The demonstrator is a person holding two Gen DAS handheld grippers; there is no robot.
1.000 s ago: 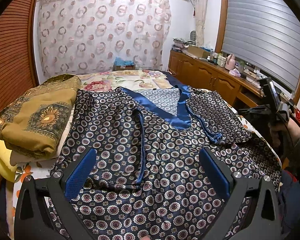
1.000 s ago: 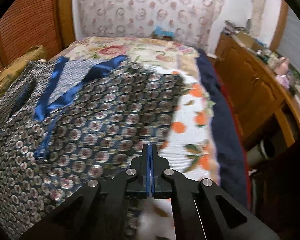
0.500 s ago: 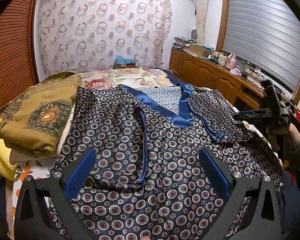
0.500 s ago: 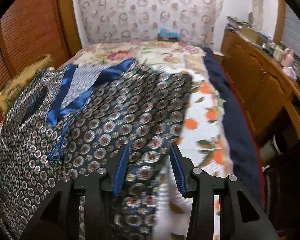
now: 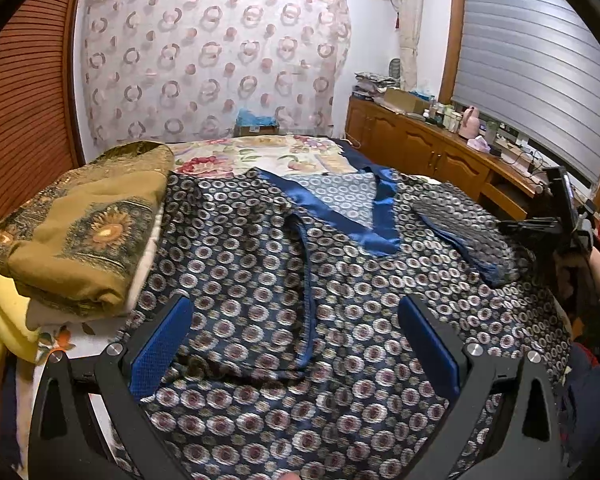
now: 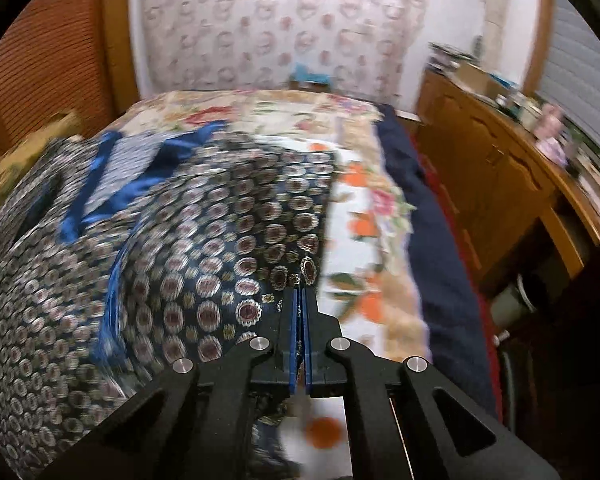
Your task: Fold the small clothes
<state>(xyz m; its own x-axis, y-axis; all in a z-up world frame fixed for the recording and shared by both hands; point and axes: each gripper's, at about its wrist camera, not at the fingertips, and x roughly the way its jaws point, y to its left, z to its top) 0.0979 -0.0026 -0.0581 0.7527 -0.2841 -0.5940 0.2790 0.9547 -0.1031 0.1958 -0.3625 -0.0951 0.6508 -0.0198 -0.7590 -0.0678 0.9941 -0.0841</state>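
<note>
My right gripper has just closed, pinching the edge of the navy medallion-print satin garment; my left gripper hovers spread above it.

2 wrist views, close above garment, facing curtain.

The garment lies spread across the near half of the bed, its neckline toward the far end and its right sleeve folded in over its body. A folded blanket sits on the bed's left side, touching the garment's left edge, with the curtain behind the bed and a cabinet along the right wall under the blind. The left gripper hangs over the garment's near part, and the right gripper sits at the garment's right edge, beside bare sheet.
</note>
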